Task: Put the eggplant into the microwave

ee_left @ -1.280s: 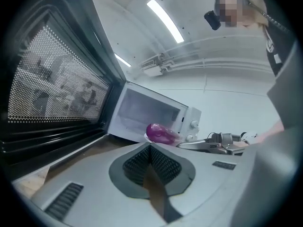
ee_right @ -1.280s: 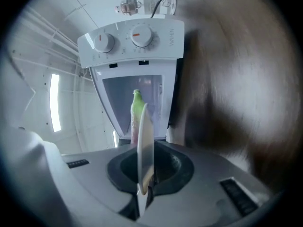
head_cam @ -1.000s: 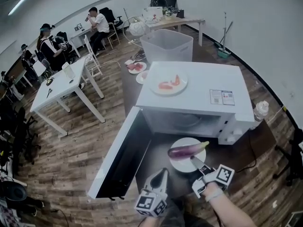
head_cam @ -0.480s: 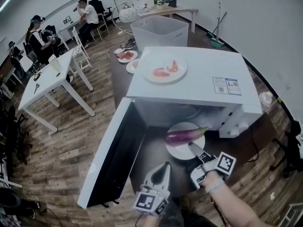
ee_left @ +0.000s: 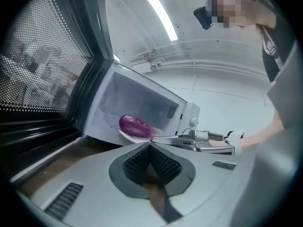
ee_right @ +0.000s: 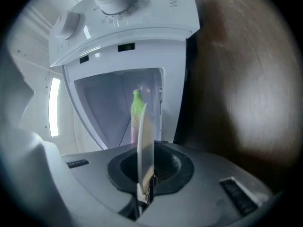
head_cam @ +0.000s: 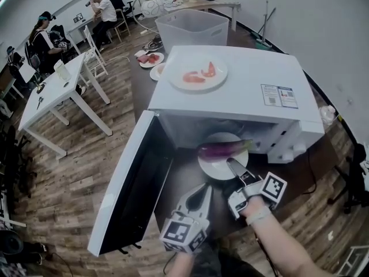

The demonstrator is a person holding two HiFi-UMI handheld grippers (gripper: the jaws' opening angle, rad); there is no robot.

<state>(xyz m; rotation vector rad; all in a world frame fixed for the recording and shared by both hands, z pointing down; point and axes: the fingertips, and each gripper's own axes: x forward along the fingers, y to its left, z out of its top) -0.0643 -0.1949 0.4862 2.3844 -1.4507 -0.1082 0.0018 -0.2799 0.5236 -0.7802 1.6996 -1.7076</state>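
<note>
**Head view with both gripper views.** The microwave (head_cam: 253, 105) is standing on a dark table (head_cam: 187, 198) with its door (head_cam: 124, 195) swung wide to the left, leaving the cavity open. The right gripper (head_cam: 232, 165) is clamping the near rim of a white plate (head_cam: 214, 169), its jaws nearly together on the thin edge, which the right gripper view is showing edge-on (ee_right: 144, 141). The eggplant (head_cam: 222, 149) is lying across that plate with its green stem pointing right. Plate and eggplant are sitting at the mouth of the cavity, just under the microwave's front edge and not yet fully inside. The left gripper (head_cam: 203, 190) is hovering just beside the right one, low over the table, with its jaws pressed together and nothing between them. A second plate (head_cam: 198, 74), bearing red slices, is resting on the microwave's top and taking no part.

**Step in hand, as judged:** the insertion itself, with the eggplant going in on its plate. The next move is calling for a level push straight into the cavity, keeping the plate flat so that the eggplant is not rolling off. The plate then needs lowering onto the cavity floor before the jaws part. The free left gripper is looking well placed for the door
</note>
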